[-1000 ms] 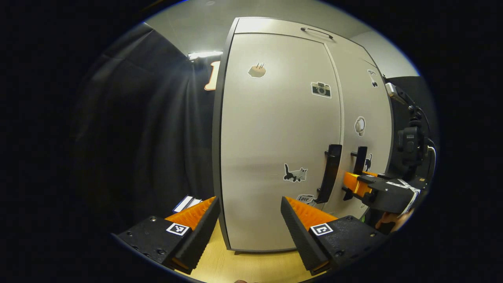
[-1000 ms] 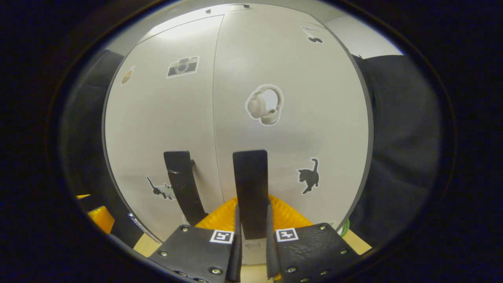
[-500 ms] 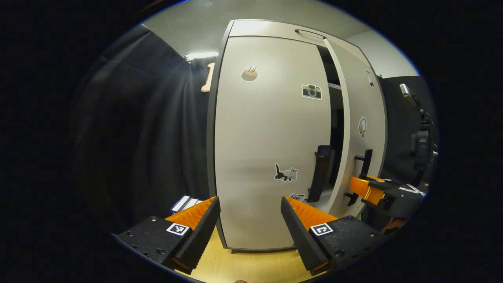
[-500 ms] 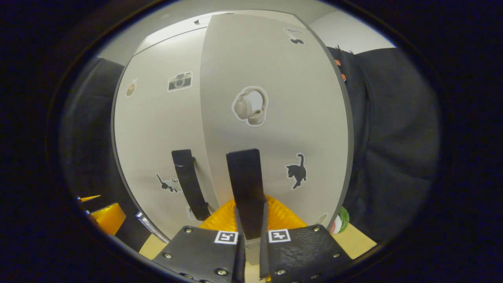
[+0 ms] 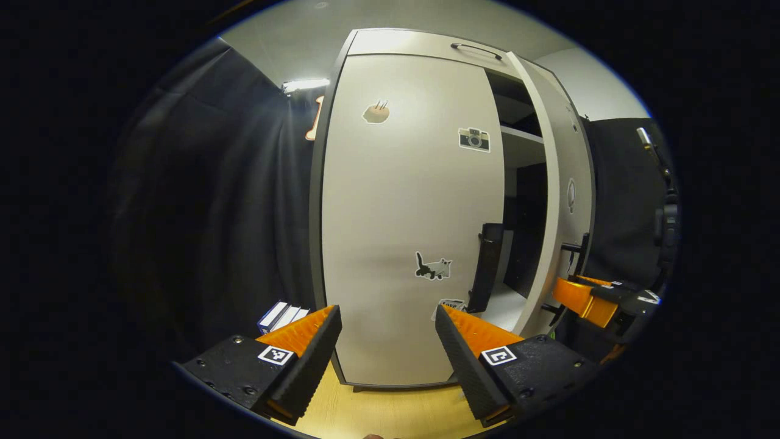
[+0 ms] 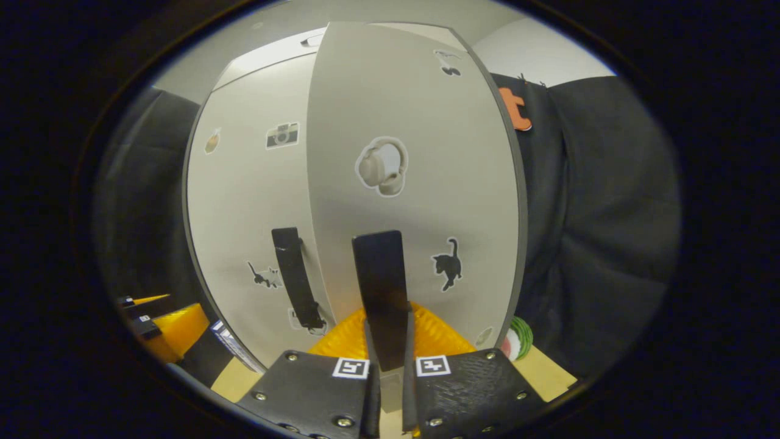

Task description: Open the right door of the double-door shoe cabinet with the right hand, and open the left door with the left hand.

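Right door (image 6: 414, 183) swung partly out from the cabinet (image 5: 420, 42), filling the centre of the right gripper view; seen edge-on at centre right of the left gripper view, with a dark gap and a shelf (image 5: 521, 134) showing between it and the left door (image 5: 402, 213). Right handle (image 6: 381, 292), a dark upright bar, at lower centre of the right gripper view, clamped between the two fingers of the right claw (image 6: 387, 372), pinched tight on both sides. Same claw at the right edge of the left gripper view, against that handle.

Left door flush and closed, taking the middle of the left gripper view. Left handle (image 5: 484, 268) upright near its right edge, just above and right of the left claw (image 5: 387, 329). Left claw spread wide at the bottom of the frame, holding nothing, well short of the handle, door face showing between the fingers. Same claw low at left in the right gripper view.

Cat sticker (image 5: 432, 268) left of the left handle; camera sticker (image 5: 474, 139) higher up. Headphone sticker (image 6: 381, 166) on the right door, above its handle. Pale wooden desk (image 5: 378, 414) under the cabinet. Small box (image 5: 277, 315) at lower left, beside the cabinet.
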The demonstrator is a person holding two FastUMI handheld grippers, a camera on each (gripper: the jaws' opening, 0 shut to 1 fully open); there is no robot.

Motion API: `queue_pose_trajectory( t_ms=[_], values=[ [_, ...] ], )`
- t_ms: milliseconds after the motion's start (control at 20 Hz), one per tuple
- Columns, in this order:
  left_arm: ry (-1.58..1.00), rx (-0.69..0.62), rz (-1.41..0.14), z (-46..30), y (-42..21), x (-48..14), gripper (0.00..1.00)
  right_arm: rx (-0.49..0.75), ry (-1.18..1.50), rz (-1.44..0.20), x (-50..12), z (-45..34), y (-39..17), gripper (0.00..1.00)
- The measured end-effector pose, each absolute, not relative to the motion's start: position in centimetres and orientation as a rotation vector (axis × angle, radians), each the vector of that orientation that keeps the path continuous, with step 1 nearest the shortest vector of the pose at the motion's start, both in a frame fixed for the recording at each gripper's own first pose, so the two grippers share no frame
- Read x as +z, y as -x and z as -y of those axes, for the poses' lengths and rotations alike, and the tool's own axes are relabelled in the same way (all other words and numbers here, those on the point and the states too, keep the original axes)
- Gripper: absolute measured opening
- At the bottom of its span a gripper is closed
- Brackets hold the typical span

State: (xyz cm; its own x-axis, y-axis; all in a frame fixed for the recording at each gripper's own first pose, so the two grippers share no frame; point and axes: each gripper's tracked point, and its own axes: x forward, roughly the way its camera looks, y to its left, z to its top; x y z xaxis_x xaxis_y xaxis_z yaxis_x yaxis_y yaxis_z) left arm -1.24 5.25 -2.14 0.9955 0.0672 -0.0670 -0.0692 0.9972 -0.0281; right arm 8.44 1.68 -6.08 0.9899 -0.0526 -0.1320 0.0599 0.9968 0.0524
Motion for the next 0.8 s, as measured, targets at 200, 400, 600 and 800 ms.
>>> queue_pose_trajectory(
  t_ms=[200,400,600,800],
  values=[
    [0.021,0.038,-0.065,-3.8,0.6,-2.0,0.96,-0.051,-0.058,-0.138,-6.0,-1.4,-8.0,0.14],
    [0.012,0.014,-0.062,-2.3,0.1,-1.9,0.96,-0.063,-0.047,-0.132,-5.8,-0.5,-7.0,0.14],
    [0.013,-0.007,-0.059,-0.9,-0.3,-1.8,0.96,-0.073,-0.044,-0.137,-5.5,0.7,-5.8,0.13],
    [0.006,-0.028,-0.053,0.8,-1.2,-1.7,0.96,-0.09,-0.048,-0.144,-5.5,1.7,-5.2,0.13]
  ],
)
